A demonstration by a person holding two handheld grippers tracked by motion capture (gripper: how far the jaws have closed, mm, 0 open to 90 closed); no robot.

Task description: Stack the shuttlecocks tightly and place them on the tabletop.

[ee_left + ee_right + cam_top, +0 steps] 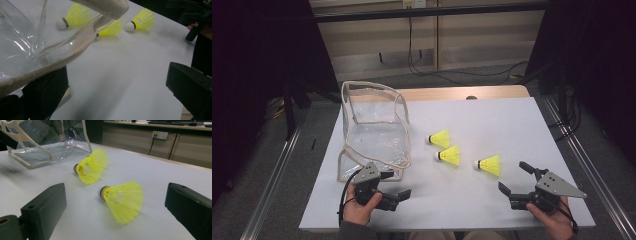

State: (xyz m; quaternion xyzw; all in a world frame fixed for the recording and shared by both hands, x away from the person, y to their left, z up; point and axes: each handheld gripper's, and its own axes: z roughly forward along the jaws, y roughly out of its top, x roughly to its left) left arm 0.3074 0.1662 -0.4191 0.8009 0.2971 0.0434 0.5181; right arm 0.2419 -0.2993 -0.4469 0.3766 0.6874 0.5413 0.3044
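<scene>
A clear plastic bag (374, 130) with beige trim stands open at the table's left. Three yellow shuttlecocks lie in a row on the white tabletop (439, 138), (448, 155), (488, 164). My left gripper (396, 185) is open at the bag's near corner. In the left gripper view the bag's beige rim (82, 40) crosses over the left jaw, with the shuttlecocks (110, 28) beyond. My right gripper (514, 177) is open just short of the nearest shuttlecock (123, 200), which lies on its side between the jaws' line of sight, untouched. The other two shuttlecocks (91, 167) overlap farther off.
The white tabletop (492, 120) ends close to both hands at the front edge. Metal rails (582, 160) run along both sides of the table. Cables hang by the wooden wall panels (422, 50) behind, and a wall socket (160, 135) is on the wall.
</scene>
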